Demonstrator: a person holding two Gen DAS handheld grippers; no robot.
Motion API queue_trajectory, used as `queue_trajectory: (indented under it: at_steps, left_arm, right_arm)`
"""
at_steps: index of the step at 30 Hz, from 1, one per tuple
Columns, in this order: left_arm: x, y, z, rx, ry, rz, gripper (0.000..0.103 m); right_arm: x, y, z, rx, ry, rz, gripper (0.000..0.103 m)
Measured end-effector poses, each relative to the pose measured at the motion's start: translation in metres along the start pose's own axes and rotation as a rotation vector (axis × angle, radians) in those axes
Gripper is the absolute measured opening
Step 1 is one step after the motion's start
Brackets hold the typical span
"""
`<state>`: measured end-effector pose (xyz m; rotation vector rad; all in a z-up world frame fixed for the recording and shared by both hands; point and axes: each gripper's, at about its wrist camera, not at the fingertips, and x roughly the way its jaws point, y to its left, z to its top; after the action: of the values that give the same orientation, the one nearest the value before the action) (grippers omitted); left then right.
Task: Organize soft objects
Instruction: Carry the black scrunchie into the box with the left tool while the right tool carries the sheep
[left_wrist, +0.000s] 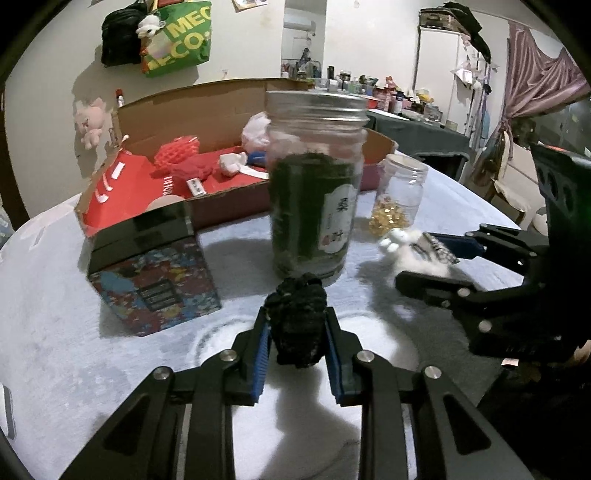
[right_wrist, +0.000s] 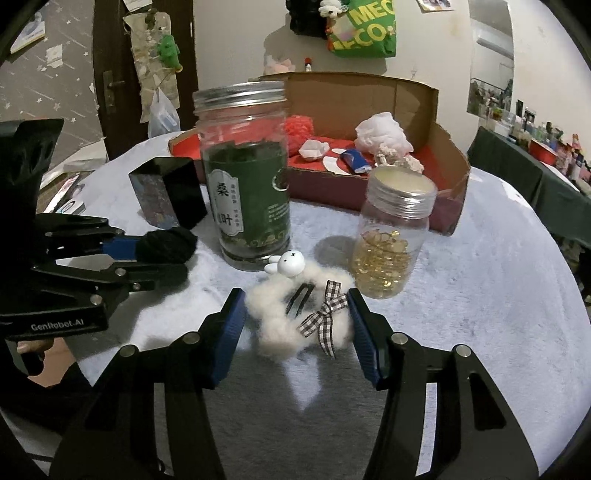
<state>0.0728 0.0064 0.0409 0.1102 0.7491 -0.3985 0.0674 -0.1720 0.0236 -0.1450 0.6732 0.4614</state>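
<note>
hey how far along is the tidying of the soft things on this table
Partly done. The cardboard box already holds a red mesh piece and a white puff. In hand: the left gripper is shut on a black fuzzy scrunchie, and the right gripper is shut on a white fluffy scrunchie. Left: getting both into the box.

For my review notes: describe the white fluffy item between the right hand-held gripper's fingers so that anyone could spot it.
Find the tall green-labelled jar on the pale tablecloth. In front of it, beside the small jar of gold beads, lies a white fluffy hair tie. Only it carries a tiny white rabbit head and a checked bow.
</note>
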Motion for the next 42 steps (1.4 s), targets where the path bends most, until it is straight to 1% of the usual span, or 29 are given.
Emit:
queue_trajectory:
  at_steps: [3, 8, 16, 21, 27, 42]
  left_arm:
    - [-0.004, 0.008, -0.002, -0.016, 0.001, 0.017, 0.028]
    - [-0.017, 0.027, -0.007, -0.045, -0.006, 0.07, 0.028]
    - [-0.038, 0.067, -0.015, -0.094, -0.018, 0.164, 0.028]
    - [-0.042, 0.087, -0.017, -0.112, -0.016, 0.198, 0.028]
    - [-0.04, 0.103, -0.016, -0.103, -0.017, 0.203, 0.028]
    - [-0.014, 0.121, 0.001, 0.0, 0.025, 0.192, 0.028]
  right_arm:
    - [-0.003, -0.007, -0.001, 0.019, 0.003, -0.002, 0.053]
    - [-0.008, -0.02, -0.002, 0.045, 0.006, -0.016, 0.053]
    - [-0.015, -0.05, -0.004, 0.088, 0.012, -0.06, 0.053]
    - [-0.018, -0.068, -0.003, 0.101, 0.013, -0.084, 0.053]
    - [-0.018, -0.083, 0.002, 0.087, 0.019, -0.106, 0.053]
    - [-0.002, -0.098, 0.026, -0.05, 0.035, -0.141, 0.053]
